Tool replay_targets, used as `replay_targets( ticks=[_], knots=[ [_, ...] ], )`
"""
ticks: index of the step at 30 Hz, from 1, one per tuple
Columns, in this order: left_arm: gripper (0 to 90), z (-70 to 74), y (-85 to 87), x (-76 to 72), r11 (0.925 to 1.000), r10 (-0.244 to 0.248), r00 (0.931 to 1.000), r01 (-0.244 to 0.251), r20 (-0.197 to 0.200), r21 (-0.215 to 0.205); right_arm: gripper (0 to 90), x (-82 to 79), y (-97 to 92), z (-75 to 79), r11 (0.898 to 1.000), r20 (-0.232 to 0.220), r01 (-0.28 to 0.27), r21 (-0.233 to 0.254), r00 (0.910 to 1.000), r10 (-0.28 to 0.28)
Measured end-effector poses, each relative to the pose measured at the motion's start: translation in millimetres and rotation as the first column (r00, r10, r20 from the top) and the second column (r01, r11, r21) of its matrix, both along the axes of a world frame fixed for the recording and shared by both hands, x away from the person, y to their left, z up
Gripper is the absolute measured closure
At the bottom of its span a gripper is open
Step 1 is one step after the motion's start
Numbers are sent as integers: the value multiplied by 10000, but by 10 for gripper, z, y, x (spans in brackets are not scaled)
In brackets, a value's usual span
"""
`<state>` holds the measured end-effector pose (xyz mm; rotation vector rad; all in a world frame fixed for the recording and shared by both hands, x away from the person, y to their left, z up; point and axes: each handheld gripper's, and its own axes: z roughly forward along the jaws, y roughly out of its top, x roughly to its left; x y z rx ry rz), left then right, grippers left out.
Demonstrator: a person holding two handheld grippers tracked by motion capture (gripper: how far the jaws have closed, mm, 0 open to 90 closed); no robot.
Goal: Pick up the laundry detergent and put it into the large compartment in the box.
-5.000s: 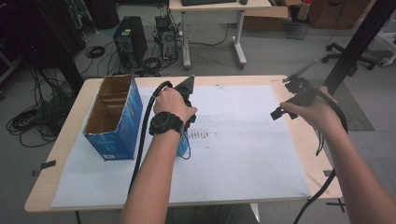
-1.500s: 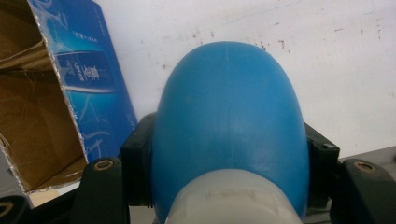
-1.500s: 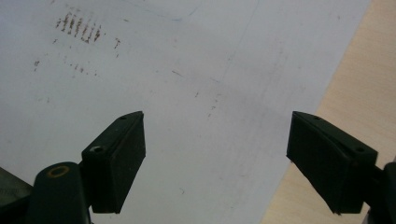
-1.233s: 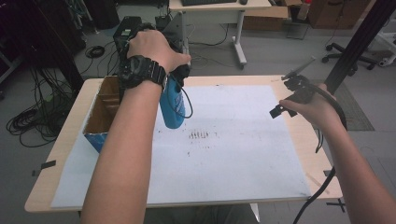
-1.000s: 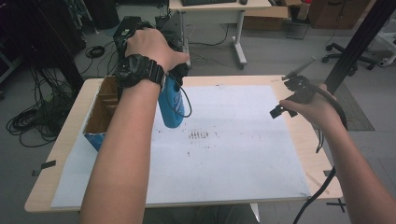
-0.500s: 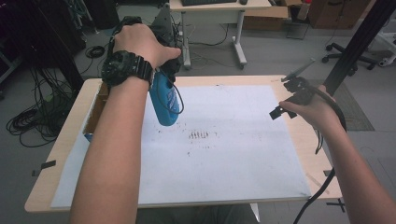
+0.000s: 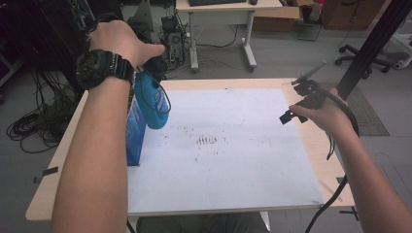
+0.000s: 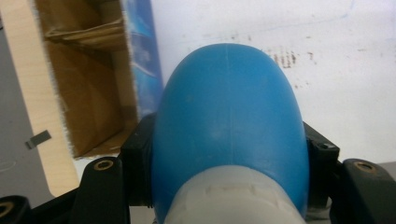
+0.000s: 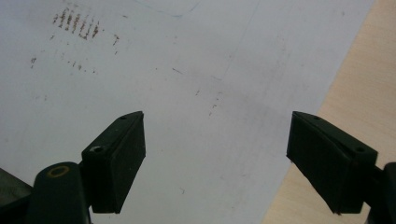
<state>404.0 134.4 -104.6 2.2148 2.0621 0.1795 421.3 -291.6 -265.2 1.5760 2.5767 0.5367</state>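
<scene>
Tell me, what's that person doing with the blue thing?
A person holds a gripper in each hand. The left gripper is clamped on a blue bottle, lifted off the table beside an open cardboard box with blue sides. The right gripper hangs open over the white sheet near the table's right edge, holding nothing. It looks like the bottle may be headed for the box, though that is only a guess.

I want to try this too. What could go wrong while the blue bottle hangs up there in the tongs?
The blue bottle is smooth and rounded, and the left tongs pinch only its sides, so it might slip. The open cardboard box stands close beside it, so the bottle could bump the rim. The right tongs are open and far off, too far to catch it.
</scene>
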Motion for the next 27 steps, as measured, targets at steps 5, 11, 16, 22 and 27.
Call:
replay_targets(
  ticks=[5, 11, 16, 22, 27],
  knots=[
    [377, 3, 171, -4, 9994, 353, 9993, -354, 102, 34, 200, 14, 26, -5, 10000, -35, -20, -2, 10000, 20],
    [378, 23, 353, -9, 9969, 772, 9964, -775, 342, 102, 201, 33, 52, -19, 10000, -89, -10, -49, 10000, 10],
    [378, 23, 489, -3, 9938, 1079, 9928, -1091, 519, 203, 200, 44, 65, -18, 10000, -97, -6, -70, 10000, 5],
    [378, 8, 651, 7, 9892, 1431, 9874, -1448, 680, 209, 200, 57, 79, -17, 10000, -98, 10, -99, 10000, -11],
    [378, -12, 756, 13, 9845, 1698, 9827, -1725, 742, 324, 200, 68, 88, -24, 9999, -114, 10, -124, 9999, -12]
  ],
)
